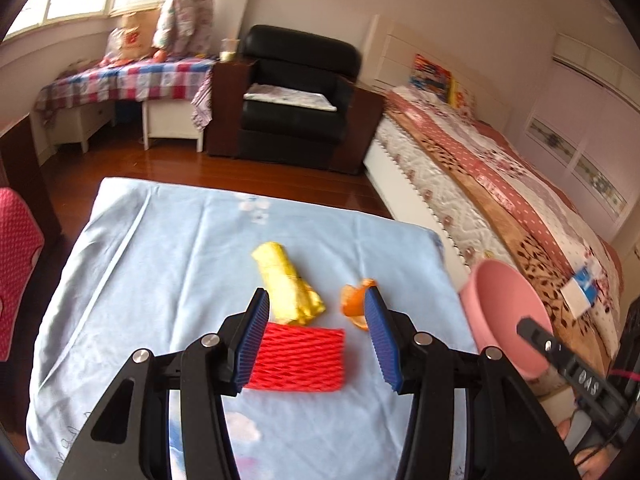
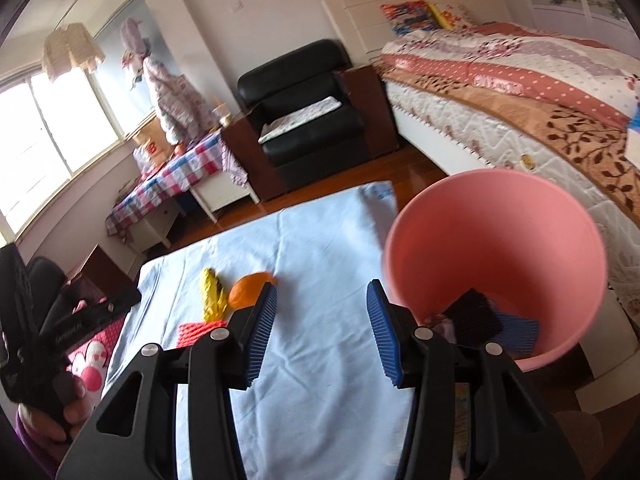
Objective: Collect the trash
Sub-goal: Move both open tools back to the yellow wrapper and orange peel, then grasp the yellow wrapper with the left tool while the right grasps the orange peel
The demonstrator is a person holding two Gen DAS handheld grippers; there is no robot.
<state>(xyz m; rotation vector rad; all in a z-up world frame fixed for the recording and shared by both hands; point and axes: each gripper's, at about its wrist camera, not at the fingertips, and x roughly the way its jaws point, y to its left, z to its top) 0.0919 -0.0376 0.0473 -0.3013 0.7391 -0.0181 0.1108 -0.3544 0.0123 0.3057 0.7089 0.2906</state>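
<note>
bare blue cloth (image 2: 320,280) ahead, pink bin (image 2: 496,240) blocking right

This is a home bedroom — a made bed (image 1: 500,184) with a patterned quilt stands along the wall. A black armchair (image 1: 298,96) and a window (image 2: 44,128) with hanging clothes (image 1: 184,8) also show it.

Both the left gripper (image 1: 316,340) and right gripper (image 2: 322,332) show black angular arms, silver round screws and ribbed blue finger pads (image 1: 254,340).
</note>
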